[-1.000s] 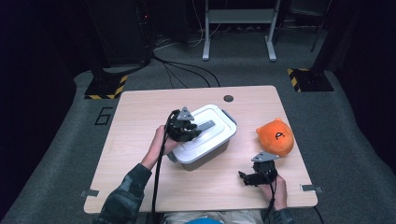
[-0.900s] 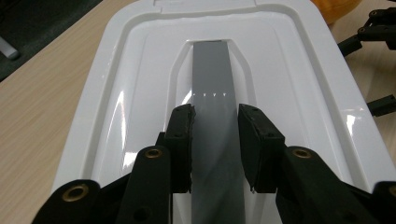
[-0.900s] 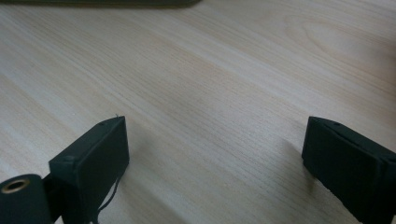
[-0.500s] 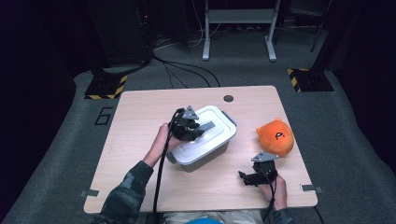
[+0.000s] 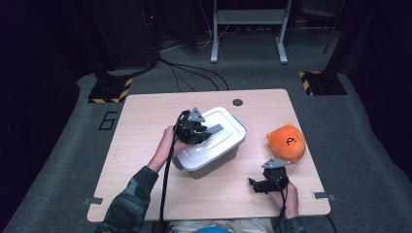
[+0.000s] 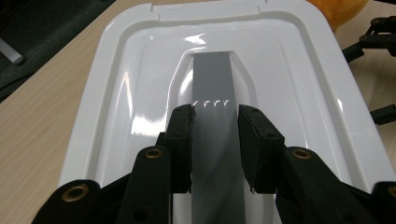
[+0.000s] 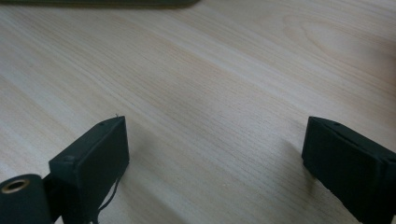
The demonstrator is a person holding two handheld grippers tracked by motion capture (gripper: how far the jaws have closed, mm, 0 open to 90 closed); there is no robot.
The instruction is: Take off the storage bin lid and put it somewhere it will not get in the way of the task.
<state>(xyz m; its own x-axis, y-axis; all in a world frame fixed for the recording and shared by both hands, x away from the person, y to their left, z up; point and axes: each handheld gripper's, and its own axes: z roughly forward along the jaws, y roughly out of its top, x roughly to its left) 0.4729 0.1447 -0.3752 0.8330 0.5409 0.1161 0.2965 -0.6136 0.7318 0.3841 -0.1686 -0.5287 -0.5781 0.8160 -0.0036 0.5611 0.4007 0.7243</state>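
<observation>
While the lid covers it, here is the scene line by line.
Hidden: the inside of the box (image 5: 206, 158) cannot be seen under the white lid (image 5: 214, 138); in the left gripper view the lid's near end is cut off by the jaws and the frame.
Handle: a grey strip (image 6: 217, 140) runs along the lid's middle, from 6 toward 12 o'clock in the left gripper view.
Left gripper (image 6: 215, 149): clenched on the handle, one pad at each long edge (both pads press the strip's sides).
Right gripper (image 5: 266, 183): released, jaws wide apart over bare wood, nothing between them.
Box place: mid-table (image 5: 145, 145), at about 10 o'clock from the right gripper and well apart from it.
Toy: an orange plush (image 5: 286, 141) lies at 3 o'clock from the box, near but apart, at 12 o'clock from the right gripper.
Room: open wood lies at 9 o'clock from the box and along the near edge between the hands; a small dark spot (image 5: 237, 102) sits at 12 o'clock near the far edge.
</observation>
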